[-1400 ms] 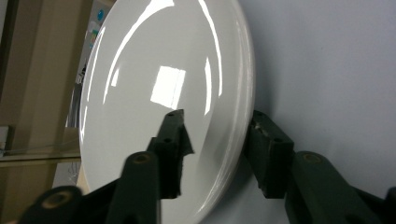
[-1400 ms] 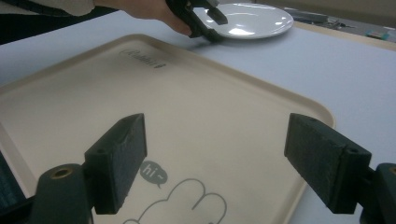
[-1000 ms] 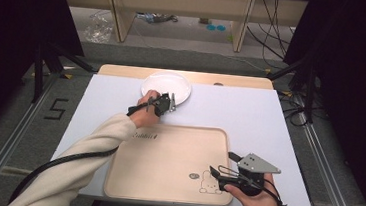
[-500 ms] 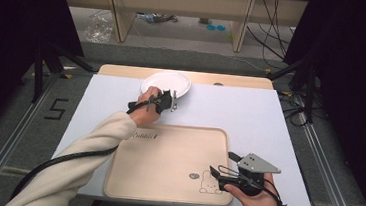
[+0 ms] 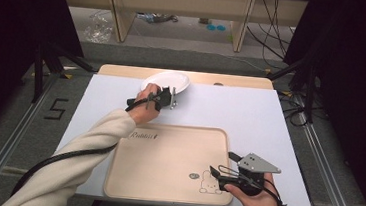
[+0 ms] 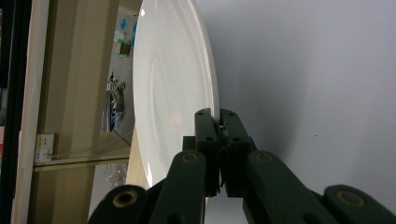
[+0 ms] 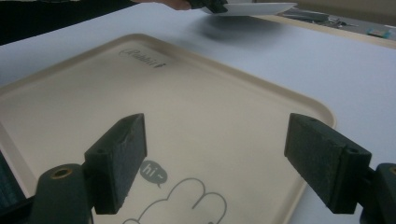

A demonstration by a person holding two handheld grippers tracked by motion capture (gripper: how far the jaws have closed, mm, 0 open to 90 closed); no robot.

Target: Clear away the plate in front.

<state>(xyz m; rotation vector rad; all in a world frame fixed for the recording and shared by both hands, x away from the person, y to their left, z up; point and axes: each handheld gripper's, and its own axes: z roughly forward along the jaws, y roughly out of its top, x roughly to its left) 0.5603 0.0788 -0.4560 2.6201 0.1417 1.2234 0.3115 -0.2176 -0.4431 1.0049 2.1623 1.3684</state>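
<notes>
At the far edge of the white table [image 5: 270, 120], my left gripper [image 5: 171, 98] has just closed its jaws onto the near rim of the white plate [image 5: 170, 80]; in the left gripper view the rim [image 6: 215, 100] sits pinched between the two pads, which stand almost together. The plate lies partly on the white surface and partly over the wooden strip behind it, well apart from the beige tray [image 5: 166, 161] with the rabbit print. In the right gripper view the plate [image 7: 252, 8] looks slightly raised at the gripped side, with a soft shadow under it, though I cannot tell whether it is fully off the table. Judgement: glazed, rigid, probably ceramic or melamine, so smooth and liable to slip or pivot in a thin edge pinch; if ceramic, breakable when dropped. Taking the rim is the only sensible hold, pads well past the lip, and I would keep the plate level and low while carrying. My right gripper [image 7: 224, 168] hovers over the tray's near right corner, jaws wide apart with nothing between them.
</notes>
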